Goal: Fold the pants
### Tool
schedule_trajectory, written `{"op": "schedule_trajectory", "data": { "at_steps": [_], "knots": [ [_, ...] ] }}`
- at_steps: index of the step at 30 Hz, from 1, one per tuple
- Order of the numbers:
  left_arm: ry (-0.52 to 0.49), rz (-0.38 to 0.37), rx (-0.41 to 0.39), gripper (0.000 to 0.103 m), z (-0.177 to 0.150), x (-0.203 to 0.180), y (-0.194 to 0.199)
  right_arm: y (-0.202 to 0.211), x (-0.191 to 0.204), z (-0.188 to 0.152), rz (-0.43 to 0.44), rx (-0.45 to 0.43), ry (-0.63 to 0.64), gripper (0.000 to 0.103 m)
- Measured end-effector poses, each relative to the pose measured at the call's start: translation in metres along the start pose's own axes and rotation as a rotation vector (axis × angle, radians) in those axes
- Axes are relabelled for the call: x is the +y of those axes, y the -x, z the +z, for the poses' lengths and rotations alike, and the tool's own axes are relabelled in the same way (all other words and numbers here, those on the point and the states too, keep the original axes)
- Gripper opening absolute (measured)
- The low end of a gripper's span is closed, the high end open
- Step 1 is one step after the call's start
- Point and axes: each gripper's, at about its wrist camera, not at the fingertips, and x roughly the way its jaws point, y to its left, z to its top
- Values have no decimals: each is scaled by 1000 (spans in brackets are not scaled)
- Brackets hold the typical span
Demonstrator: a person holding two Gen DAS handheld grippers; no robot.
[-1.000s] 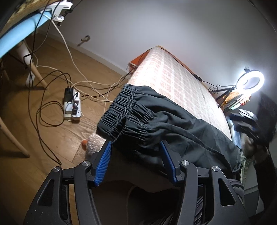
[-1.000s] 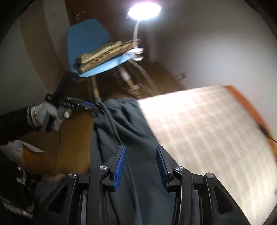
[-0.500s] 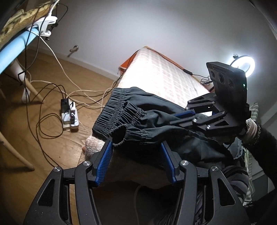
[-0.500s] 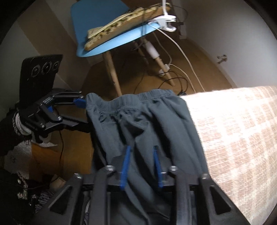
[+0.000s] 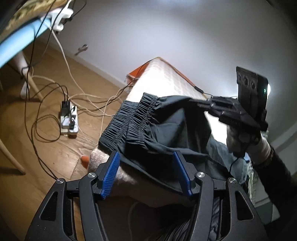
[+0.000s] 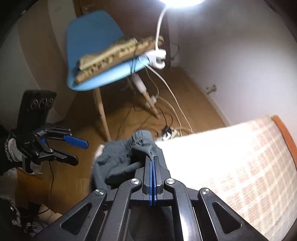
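Your right gripper (image 6: 152,161) has its blue pads pressed flat together on a pinch of the dark pants (image 5: 159,129), and the cloth rises to a small peak where the pads bite. Those jaws have just been closing, with the fabric between them. In the left wrist view your right hand (image 5: 241,137) holds that gripper at the far right, with a fold of the pants lifted off the bed (image 5: 167,77) and hanging from the tips.

Your left gripper (image 5: 146,157) has its fingers (image 5: 111,174) well apart. They have just widened a little, and they press on nothing. The near hem of the pants lies between and just beyond the two blue pads, but whether either pad touches the cloth you cannot tell from this angle. In the right wrist view the same gripper sits at the left, clear of the pants, fingers spread.

The pants lie bunched at the near left corner of the checked bed, the gathered elastic waistband (image 5: 130,118) toward the left edge and partly over it, above the wooden floor (image 5: 46,129).

On the floor to the left sit a power strip (image 5: 68,118) and loose cables (image 5: 89,100). A blue chair (image 6: 96,55) stands farther left with a folded patterned cloth (image 6: 118,53) on its seat. A bright lamp (image 6: 180,1) shines from above.
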Motion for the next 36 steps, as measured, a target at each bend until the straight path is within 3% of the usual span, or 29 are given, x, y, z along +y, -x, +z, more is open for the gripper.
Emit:
{"op": "schedule_trajectory", "data": {
  "at_steps": [3,6,11,14,17,21,27,33,34,35,36],
  "knots": [
    [23,-20,-1,58,3,-1,-10,-12,-9,-5,-68,72,4,2],
    [19,-36,-6,58,6,-9,-12,2,-12,-16,-61,51,-15,35],
    [79,-76,-9,58,13,-6,-12,59,1,-44,-20,-11,-59,36],
    [143,-95,1,58,17,3,-16,98,18,-83,-27,-21,-89,39],
    [210,-110,8,58,20,11,-20,134,16,-133,-20,-2,-138,48],
    [215,-87,28,58,20,13,-25,167,19,-205,-50,51,-220,66],
    [195,-20,55,58,18,8,-31,193,29,-287,-82,126,-318,66],
    [173,32,57,55,24,2,-37,187,47,-304,-139,154,-275,64],
    [174,41,51,53,24,3,-37,188,50,-308,-154,164,-259,55],
    [174,43,43,42,24,6,-37,186,52,-312,-175,185,-243,47],
    [173,50,35,30,24,7,-37,185,52,-317,-198,211,-231,28]
  ]
}}
